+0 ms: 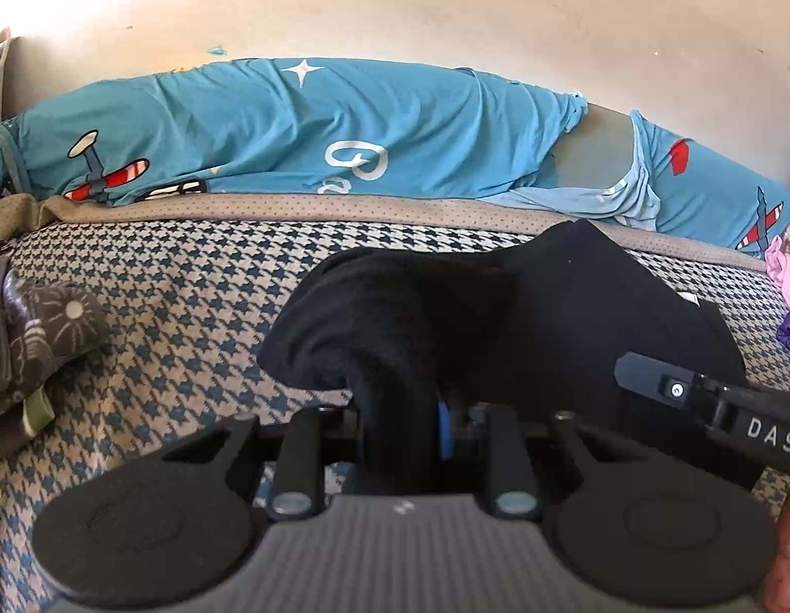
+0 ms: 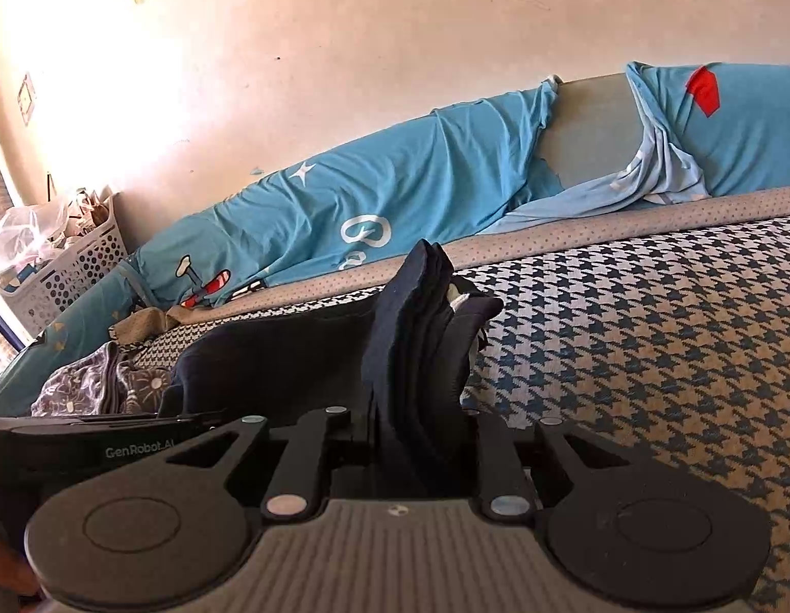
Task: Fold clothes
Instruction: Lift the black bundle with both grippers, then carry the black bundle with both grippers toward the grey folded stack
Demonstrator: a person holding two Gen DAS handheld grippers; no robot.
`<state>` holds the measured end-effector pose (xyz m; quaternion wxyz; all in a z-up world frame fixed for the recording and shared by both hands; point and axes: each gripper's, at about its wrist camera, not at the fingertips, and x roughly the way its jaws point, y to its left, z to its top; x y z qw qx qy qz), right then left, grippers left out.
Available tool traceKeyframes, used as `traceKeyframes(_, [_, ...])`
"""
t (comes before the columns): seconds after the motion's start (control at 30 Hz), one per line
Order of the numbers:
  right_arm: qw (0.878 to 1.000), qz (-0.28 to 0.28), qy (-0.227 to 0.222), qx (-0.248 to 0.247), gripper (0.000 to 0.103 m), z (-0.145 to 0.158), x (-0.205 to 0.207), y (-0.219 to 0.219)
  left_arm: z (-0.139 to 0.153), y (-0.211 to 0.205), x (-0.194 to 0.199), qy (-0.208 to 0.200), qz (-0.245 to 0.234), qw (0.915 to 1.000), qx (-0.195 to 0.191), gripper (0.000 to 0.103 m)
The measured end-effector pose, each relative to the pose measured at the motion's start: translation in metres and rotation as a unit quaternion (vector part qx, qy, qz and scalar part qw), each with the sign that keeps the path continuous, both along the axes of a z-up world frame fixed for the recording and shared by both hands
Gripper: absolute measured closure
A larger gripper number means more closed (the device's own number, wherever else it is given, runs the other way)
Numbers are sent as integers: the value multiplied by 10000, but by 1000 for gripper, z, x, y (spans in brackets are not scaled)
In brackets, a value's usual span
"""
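In the left wrist view, near and centre: left gripper (image 1: 402, 434) clamped shut on a bunched fold of the black garment (image 1: 497, 306), lifted above the houndstooth bedcover (image 1: 190, 316). Right gripper's black body (image 1: 711, 408) entering from the right, against the same cloth. Far behind, a blue aeroplane-print sheet (image 1: 292, 122) along the wall; a brown patterned cloth (image 1: 42, 337) at left.

In the right wrist view, near and centre: right gripper (image 2: 420, 439) closed on stacked layers of the black garment (image 2: 410, 332), its edge standing upright. Left of it, the rest of the garment sagging towards the left gripper. Far left, a white laundry basket (image 2: 73, 265).
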<state>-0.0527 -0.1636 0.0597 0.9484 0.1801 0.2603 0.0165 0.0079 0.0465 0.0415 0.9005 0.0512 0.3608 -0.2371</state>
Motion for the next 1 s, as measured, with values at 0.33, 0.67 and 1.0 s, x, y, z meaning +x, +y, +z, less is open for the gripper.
traceKeyframes(0.33, [9999,122,40,-17,85,-6,-7,23,-6,28,-10,103,239,9997,40,82])
traceKeyframes(0.67, [9995,286,162,0,85,-18,-13,50,-13,56,-22,207,494,9985,92,82])
traceKeyframes(1.0, [9990,363,253,80,85,-29,-24,68,-23,77,-42,295,675,9971,180,82])
